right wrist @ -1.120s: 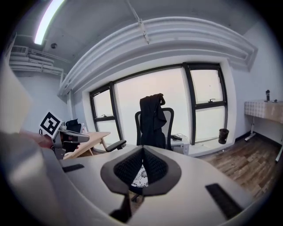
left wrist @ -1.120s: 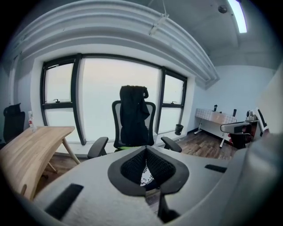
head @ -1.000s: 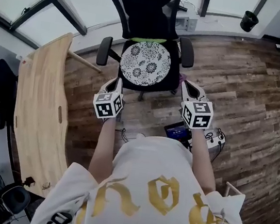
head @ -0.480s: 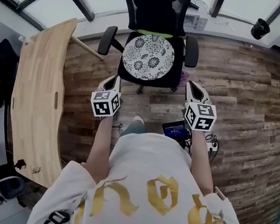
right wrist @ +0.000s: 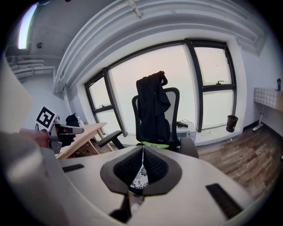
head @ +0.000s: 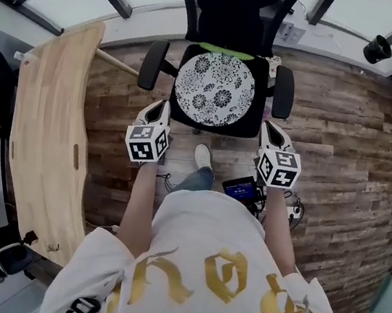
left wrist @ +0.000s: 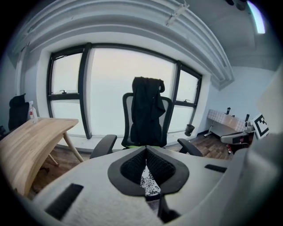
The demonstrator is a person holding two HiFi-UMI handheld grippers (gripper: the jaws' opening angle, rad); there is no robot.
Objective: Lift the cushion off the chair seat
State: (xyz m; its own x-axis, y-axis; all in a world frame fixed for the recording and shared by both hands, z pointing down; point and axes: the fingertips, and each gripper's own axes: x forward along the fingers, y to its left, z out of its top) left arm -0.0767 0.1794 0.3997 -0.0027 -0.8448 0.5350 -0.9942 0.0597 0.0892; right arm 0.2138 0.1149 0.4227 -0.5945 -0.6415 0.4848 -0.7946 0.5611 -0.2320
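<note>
A round black-and-white flowered cushion lies flat on the seat of a black office chair. My left gripper is shut and empty, just off the seat's front left corner, below the left armrest. My right gripper is also shut and empty, off the front right corner. Neither touches the cushion. In the left gripper view the closed left gripper points at the chair, with a strip of the cushion showing below it. The right gripper view shows the same past the right gripper, with the cushion below.
A long wooden desk runs along the left. A black jacket hangs on the chair back. A small device with cables lies on the wood floor by my right forearm. My foot stands before the chair. A dark bin is far right.
I have stepped toward the chair. Both grippers, still shut, have moved forward and down from well short of the seat to either side of its front edge.
</note>
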